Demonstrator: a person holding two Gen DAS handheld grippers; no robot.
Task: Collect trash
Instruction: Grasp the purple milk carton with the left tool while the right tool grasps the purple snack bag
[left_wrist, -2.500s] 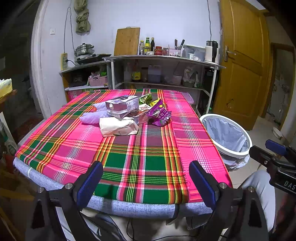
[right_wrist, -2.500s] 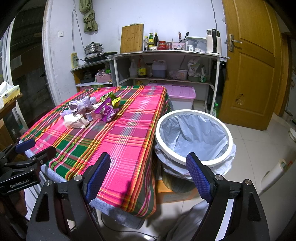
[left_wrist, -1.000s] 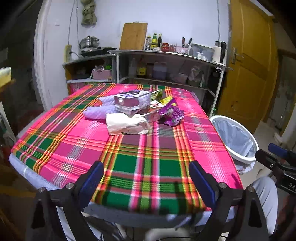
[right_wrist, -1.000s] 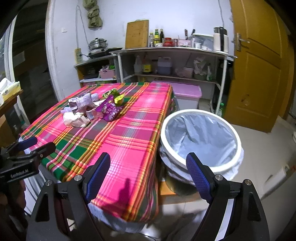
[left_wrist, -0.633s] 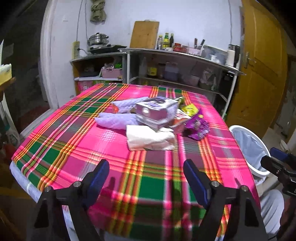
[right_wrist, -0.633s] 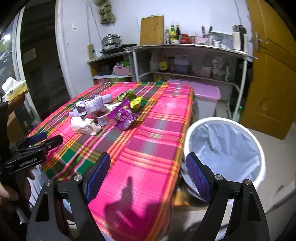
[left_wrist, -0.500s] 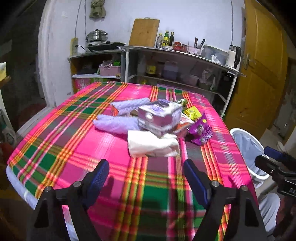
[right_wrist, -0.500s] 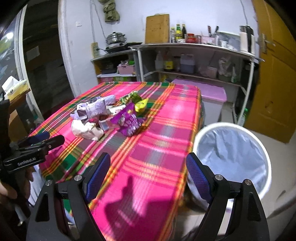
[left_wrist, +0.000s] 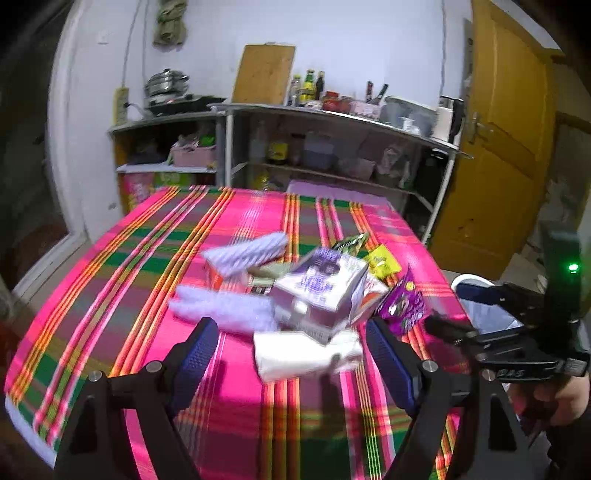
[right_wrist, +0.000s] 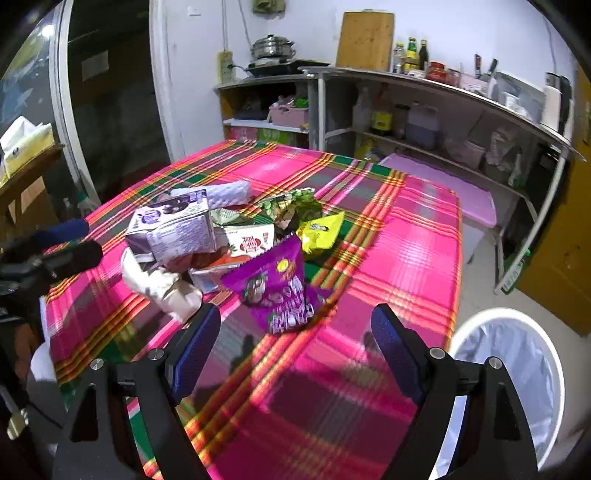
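Observation:
A pile of trash lies mid-table on the plaid cloth (left_wrist: 110, 288): a purple-and-white carton (left_wrist: 321, 291), a crumpled white paper bag (left_wrist: 303, 352), two lavender wrappers (left_wrist: 229, 310), a purple snack bag (right_wrist: 280, 291), a yellow packet (right_wrist: 321, 229), a green wrapper (right_wrist: 288, 208) and a red-and-white box (right_wrist: 251, 238). My left gripper (left_wrist: 291, 360) is open, its fingers just short of the white paper bag (right_wrist: 162, 284). My right gripper (right_wrist: 295, 350) is open and empty, hovering just before the purple snack bag (left_wrist: 402, 306). Each gripper shows in the other's view: right gripper (left_wrist: 458, 312), left gripper (right_wrist: 81, 242).
A white-rimmed bin (right_wrist: 498, 314) with a grey liner stands on the floor off the table's right side. Shelves (right_wrist: 424, 85) with bottles and pots line the back wall, beside a yellow door (left_wrist: 509, 155). A pink lidded box (right_wrist: 461, 192) sits behind the table.
Both grippers have moved forward over the table toward the trash pile. The right one swung left, away from the bin, onto the purple snack bag. The left jaws narrowed a little.

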